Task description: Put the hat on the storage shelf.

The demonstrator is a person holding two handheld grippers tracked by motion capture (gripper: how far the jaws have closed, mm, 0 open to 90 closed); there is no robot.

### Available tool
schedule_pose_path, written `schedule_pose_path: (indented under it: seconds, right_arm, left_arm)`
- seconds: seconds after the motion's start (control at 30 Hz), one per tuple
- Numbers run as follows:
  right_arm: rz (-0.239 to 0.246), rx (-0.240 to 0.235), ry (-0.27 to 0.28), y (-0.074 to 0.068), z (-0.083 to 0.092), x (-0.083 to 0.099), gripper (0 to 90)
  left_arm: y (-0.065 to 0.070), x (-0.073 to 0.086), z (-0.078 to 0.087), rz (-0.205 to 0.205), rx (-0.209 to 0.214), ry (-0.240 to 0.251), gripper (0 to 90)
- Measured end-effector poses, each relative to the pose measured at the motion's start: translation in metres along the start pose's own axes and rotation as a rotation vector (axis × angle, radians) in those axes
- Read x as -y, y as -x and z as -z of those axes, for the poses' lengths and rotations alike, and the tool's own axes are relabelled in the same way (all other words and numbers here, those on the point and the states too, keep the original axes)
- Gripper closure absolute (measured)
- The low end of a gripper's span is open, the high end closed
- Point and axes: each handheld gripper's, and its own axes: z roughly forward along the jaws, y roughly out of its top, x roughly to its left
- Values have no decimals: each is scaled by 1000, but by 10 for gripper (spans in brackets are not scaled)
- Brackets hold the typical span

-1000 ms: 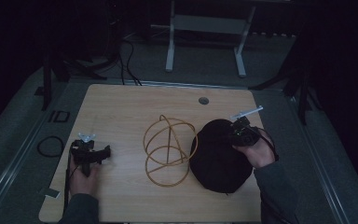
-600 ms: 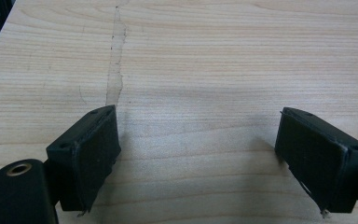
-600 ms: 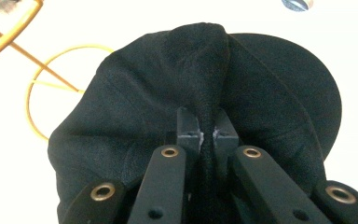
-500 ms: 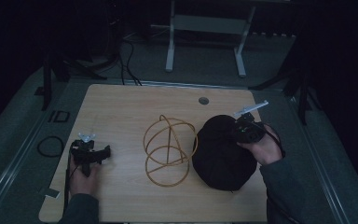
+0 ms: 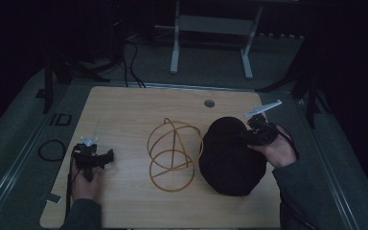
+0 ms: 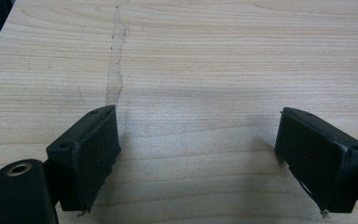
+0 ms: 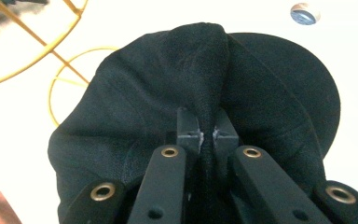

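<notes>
The right hand-held gripper is clenched on a fold of the black round fabric hat. In the right gripper view its jaws stand pressed together with a ridge of the dark cloth pinched between the pads, the fabric gathered into creases that run up and away from the grip. The person's right hand comes in from the lower right, the forearm angled inward and the wrist bent so that the hand-held gripper points toward the table's middle. The hat lies on the light wooden table, spread below and to the inner side of that hand-held gripper, with the pinched part raised. Just beyond the hat, on its far side from the right hand, stands the yellow wire frame of crossed hoops, its hoops close to the hat's edge.

The left hand-held gripper rests low over the table near its left front edge, held by the left hand, well apart from the frame. Its jaws stand wide apart, released, with bare wood between the pads.
</notes>
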Motion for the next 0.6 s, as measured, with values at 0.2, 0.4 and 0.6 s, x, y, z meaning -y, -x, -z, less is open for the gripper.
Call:
schedule_pose_path:
  seconds: [0.2, 0.4, 0.6]
  right_arm:
    - [25, -22, 5, 0, 6, 1, 862]
    - [43, -31, 20, 1, 14, 0, 861]
    - [64, -48, 50, 2, 23, -1, 859]
  left_arm:
    - [0, 0, 0, 0, 0, 0, 133]
    - [0, 0, 0, 0, 0, 0, 133]
    - [0, 0, 0, 0, -1, -1, 133]
